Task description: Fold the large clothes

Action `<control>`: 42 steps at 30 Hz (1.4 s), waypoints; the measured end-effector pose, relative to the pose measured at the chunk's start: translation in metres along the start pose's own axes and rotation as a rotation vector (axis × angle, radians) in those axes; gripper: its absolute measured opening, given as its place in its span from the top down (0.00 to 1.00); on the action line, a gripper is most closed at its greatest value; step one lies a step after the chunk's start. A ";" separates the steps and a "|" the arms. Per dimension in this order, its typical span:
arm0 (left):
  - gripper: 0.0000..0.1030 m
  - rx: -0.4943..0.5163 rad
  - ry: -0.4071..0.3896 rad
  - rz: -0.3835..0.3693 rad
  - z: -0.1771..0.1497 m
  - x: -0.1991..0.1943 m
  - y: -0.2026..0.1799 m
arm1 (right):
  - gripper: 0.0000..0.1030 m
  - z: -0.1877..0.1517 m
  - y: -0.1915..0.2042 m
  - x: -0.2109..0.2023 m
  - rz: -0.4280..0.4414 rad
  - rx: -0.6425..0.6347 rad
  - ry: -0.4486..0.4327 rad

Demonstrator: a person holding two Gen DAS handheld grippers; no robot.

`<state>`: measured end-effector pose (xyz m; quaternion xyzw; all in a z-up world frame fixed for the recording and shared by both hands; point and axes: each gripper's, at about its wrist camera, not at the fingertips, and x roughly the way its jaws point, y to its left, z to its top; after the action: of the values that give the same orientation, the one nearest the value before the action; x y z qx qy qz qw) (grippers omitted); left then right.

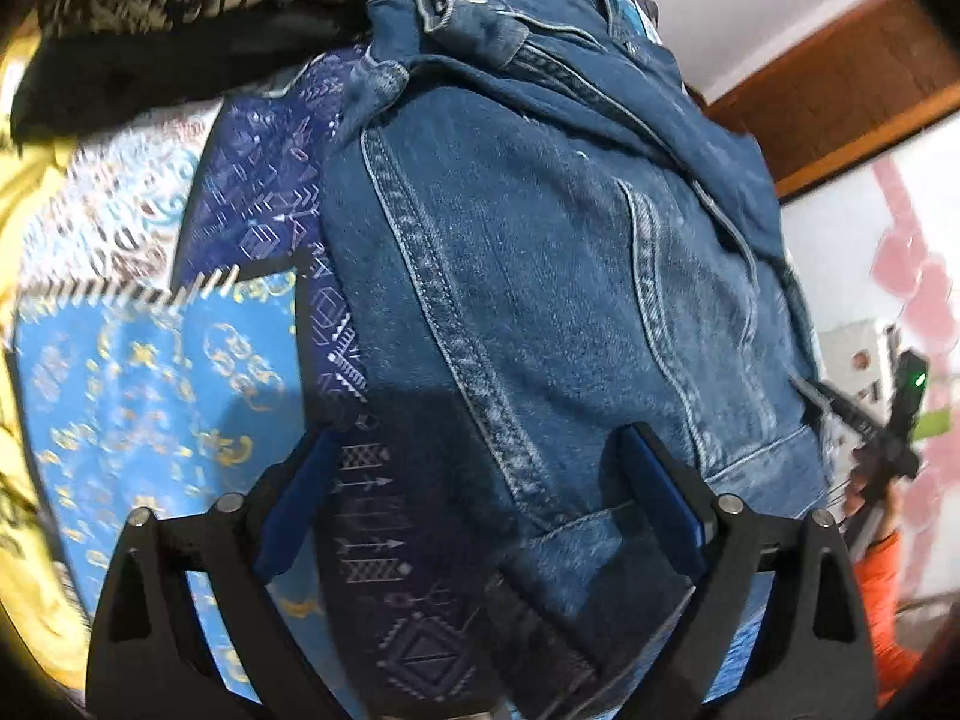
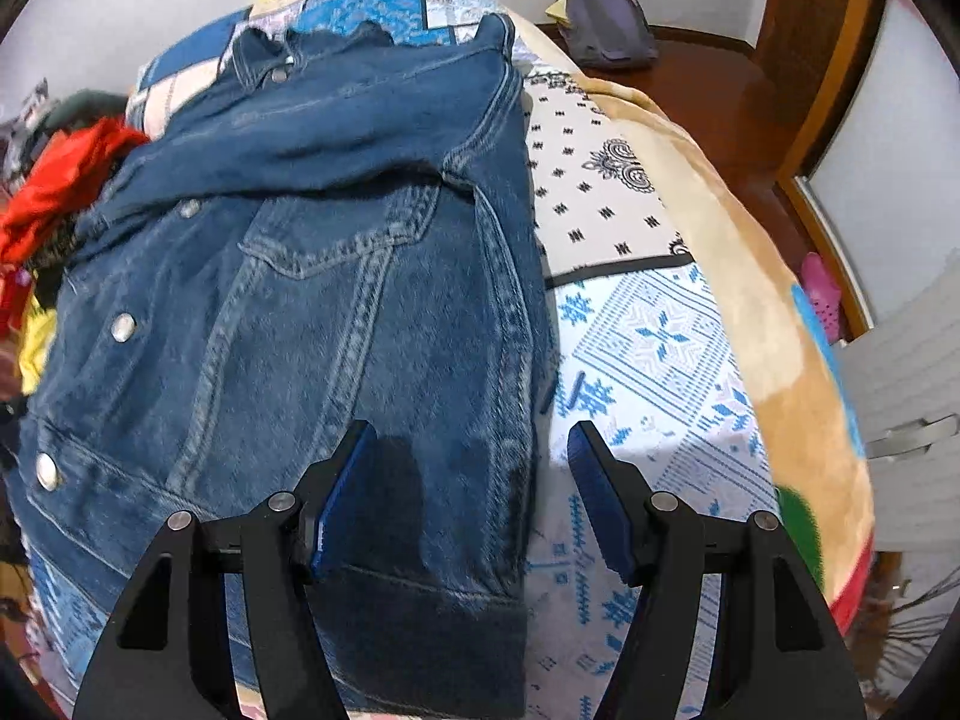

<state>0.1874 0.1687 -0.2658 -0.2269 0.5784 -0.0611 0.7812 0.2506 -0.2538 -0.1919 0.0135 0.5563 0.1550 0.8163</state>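
A blue denim jacket (image 1: 552, 276) lies on a patterned bedspread, sleeves folded across its upper part. My left gripper (image 1: 474, 450) is open, hovering over the jacket's lower left edge near the hem. In the right wrist view the jacket (image 2: 288, 312) lies front up, with snap buttons and a chest pocket showing. My right gripper (image 2: 471, 438) is open above the jacket's lower right side seam, one finger over denim, the other over the bedspread. The right gripper also shows at the far right of the left wrist view (image 1: 900, 414).
A pile of dark, red and yellow clothes (image 1: 150, 12) lies beyond the jacket, also in the right wrist view (image 2: 54, 192). A tan blanket (image 2: 750, 276) covers the bed's right edge. A wooden floor with a dark bag (image 2: 606, 18) lies beyond.
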 end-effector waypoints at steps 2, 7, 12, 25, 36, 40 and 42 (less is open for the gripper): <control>0.08 0.003 -0.009 -0.016 -0.002 -0.001 -0.001 | 0.61 0.001 -0.001 0.006 0.011 0.006 0.011; 0.43 0.057 -0.078 -0.046 -0.012 -0.011 -0.012 | 0.89 0.003 0.007 0.017 0.051 0.050 0.012; 0.85 0.068 -0.109 -0.007 -0.005 -0.018 -0.015 | 0.90 0.015 0.023 0.013 0.053 -0.024 -0.002; 0.93 0.155 -0.348 -0.059 0.076 -0.084 -0.061 | 0.91 0.121 0.044 -0.044 0.039 -0.090 -0.286; 0.90 0.023 -0.459 0.143 0.213 -0.057 -0.027 | 0.89 0.235 0.026 0.017 0.009 0.116 -0.345; 0.84 0.017 -0.425 0.336 0.235 -0.010 -0.013 | 0.89 0.241 0.008 0.081 0.009 0.259 -0.201; 0.84 0.064 -0.443 0.505 0.236 0.004 -0.011 | 0.83 0.236 0.005 0.110 -0.017 0.269 -0.121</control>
<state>0.4103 0.2249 -0.2110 -0.0595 0.4303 0.1668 0.8851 0.5016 -0.1844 -0.2002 0.1276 0.5218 0.0712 0.8405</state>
